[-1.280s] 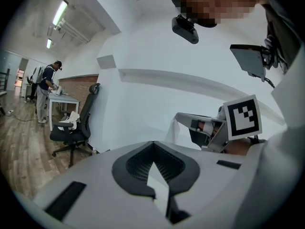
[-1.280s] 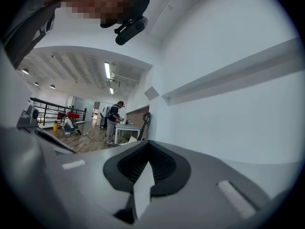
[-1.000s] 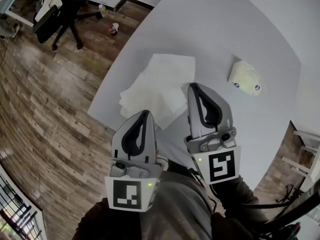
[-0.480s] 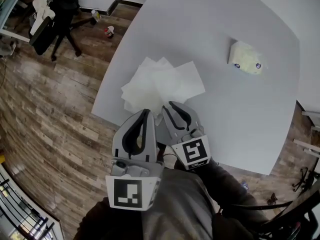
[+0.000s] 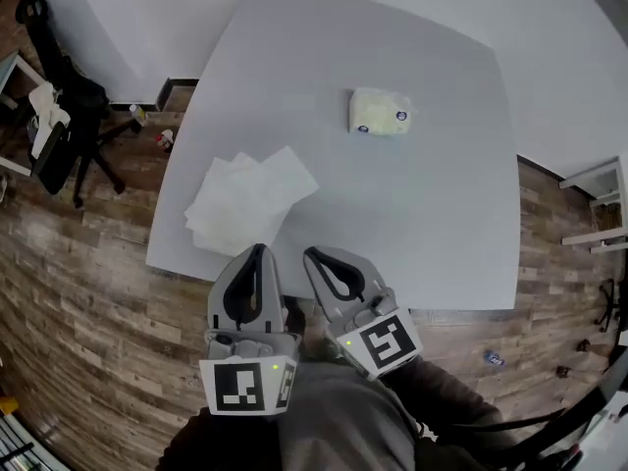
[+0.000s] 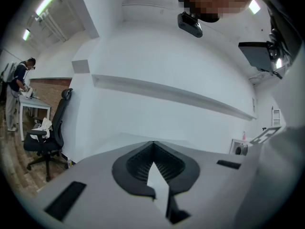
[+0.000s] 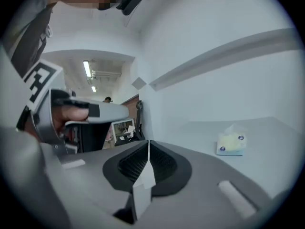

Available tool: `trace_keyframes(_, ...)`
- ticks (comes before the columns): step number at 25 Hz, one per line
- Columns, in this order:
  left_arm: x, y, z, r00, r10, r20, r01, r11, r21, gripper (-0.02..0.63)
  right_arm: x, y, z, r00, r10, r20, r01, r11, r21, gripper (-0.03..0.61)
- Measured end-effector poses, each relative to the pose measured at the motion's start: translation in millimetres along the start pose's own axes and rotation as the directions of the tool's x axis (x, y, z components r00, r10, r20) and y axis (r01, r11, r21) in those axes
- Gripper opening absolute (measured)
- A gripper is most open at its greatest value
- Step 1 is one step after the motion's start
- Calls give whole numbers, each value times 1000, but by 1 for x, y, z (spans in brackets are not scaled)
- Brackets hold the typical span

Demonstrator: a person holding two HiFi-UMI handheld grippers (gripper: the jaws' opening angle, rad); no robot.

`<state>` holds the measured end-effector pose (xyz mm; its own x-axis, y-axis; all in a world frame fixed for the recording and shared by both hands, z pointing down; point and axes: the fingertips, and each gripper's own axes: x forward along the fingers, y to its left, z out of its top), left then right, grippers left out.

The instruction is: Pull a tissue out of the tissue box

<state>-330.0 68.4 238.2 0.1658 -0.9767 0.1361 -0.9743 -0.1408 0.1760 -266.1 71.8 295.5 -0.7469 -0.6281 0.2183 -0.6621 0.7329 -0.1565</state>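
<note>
tissue box (image 5: 381,112) sits on the far half of the worktop (image 5: 461,224), ahead and slightly right of both tongs, well apart. left tongs (image 5: 258,249) pinched together, empty. right tongs (image 5: 312,255) have just been closing on nothing, and they're the nearer pair.

pale yellow soft tissue box (image 5: 379,112): 1 | loose white tissue sheets (image 5: 250,196), overlapping: several, exact number unclear | pale grey table (image 5: 432,224): 1 | grippers: 2, left gripper (image 5: 258,250), right gripper (image 5: 313,256) | black office chair (image 5: 59,116): 1
</note>
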Motion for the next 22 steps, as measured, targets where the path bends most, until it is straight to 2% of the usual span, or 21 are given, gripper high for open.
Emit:
trace_keyframes(7,-54,-135,22,986,-158,62,153,985,78,2,-152,-12,63,986,-122,116,118,992,45,2)
trace_keyframes(12,-91,-217,39,958,-282,57,273,954,126,2,-236,-6,100,962,-168,215,158,985,64,2)
trace_keyframes(19,-116,-263,41,914,-405,9,390,887,245,2,-277,3,114,932,-214,293,198,977,82,2)
trace_keyframes(22,-117,-267,42,895,-444,25,425,871,246,2,-275,4,111,923,-239,303,228,971,71,2)
